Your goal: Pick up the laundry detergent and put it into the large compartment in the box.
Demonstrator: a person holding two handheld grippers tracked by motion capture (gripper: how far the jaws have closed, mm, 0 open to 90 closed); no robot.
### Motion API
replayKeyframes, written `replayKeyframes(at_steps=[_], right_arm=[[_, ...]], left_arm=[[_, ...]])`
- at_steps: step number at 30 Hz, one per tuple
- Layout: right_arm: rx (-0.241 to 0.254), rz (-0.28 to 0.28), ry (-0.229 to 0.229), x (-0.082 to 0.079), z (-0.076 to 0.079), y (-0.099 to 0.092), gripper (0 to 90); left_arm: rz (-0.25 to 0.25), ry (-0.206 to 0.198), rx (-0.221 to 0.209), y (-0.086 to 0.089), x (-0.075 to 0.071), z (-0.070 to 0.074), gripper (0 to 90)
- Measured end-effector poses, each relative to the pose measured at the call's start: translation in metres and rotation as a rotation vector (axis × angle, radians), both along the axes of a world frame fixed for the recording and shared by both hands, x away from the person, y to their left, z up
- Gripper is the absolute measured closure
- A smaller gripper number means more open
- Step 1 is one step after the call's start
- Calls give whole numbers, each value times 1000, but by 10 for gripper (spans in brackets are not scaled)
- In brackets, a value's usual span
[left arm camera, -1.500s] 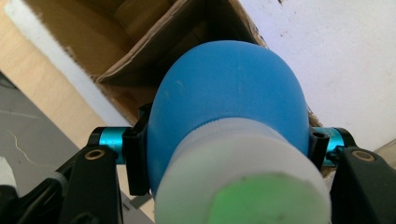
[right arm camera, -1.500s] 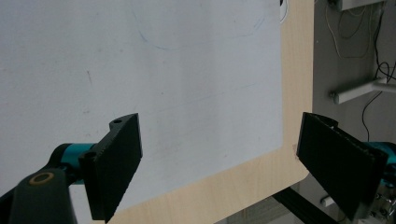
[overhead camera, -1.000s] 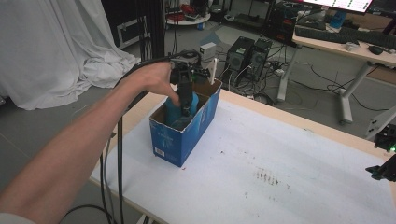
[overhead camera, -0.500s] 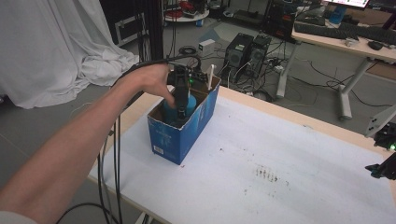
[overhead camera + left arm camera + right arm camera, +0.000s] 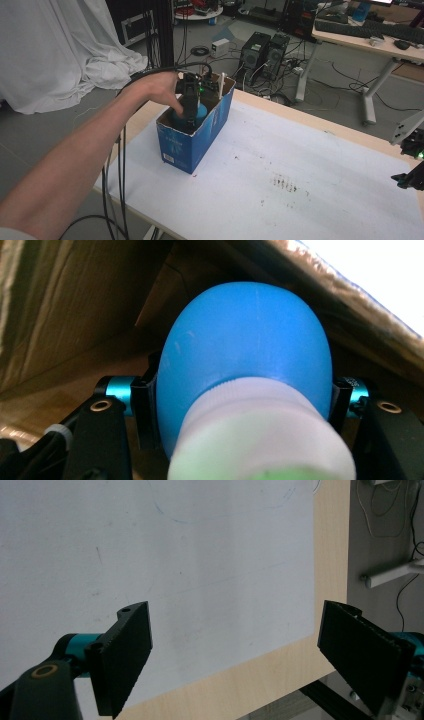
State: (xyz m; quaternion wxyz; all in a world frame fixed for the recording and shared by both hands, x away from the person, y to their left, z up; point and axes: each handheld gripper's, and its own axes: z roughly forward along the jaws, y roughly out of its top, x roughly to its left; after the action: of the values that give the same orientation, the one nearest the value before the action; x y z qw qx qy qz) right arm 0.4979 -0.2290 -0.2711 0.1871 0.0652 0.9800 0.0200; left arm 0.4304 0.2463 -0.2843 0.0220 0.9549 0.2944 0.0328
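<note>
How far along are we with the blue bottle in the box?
Done: the left tool is shut on the blue bottle, down inside the blue cardboard box. In hand: the bottle sits gripped below the rim. Left: probably lifting it out. The right tool hangs open over the table edge, holding nothing.

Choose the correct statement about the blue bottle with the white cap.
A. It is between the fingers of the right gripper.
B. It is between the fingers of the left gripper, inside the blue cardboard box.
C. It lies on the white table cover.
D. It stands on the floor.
B: the left gripper is shut on the blue bottle inside the blue cardboard box.
</note>
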Motion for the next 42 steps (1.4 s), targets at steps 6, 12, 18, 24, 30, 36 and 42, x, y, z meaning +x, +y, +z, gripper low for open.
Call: replayKeyframes(at_steps=[6,12,18,24,30,36,42], right_arm=[[1,6,-1,0,-1,1,134],[-1,7,1,1,-1,1,134],[-1,3,2,1,-2,0,134],[-4,1,4,1,-2,0,134],[-5,5,5,1,-3,0,134],[-4,2,6,1,-2,-1,134],[-1,-2,6,0,-2,-2,134]], left_arm=[[-4,-2,-4,-1,2,-1,379],[-4,1,-3,-4,6,-1,379],[-1,3,-4,-3,5,-1,379],[-2,5,1,-4,5,-2,376],[2,9,2,-4,6,-2,375],[16,14,1,-3,7,-2,371],[24,8,18,-3,7,-3,345]])
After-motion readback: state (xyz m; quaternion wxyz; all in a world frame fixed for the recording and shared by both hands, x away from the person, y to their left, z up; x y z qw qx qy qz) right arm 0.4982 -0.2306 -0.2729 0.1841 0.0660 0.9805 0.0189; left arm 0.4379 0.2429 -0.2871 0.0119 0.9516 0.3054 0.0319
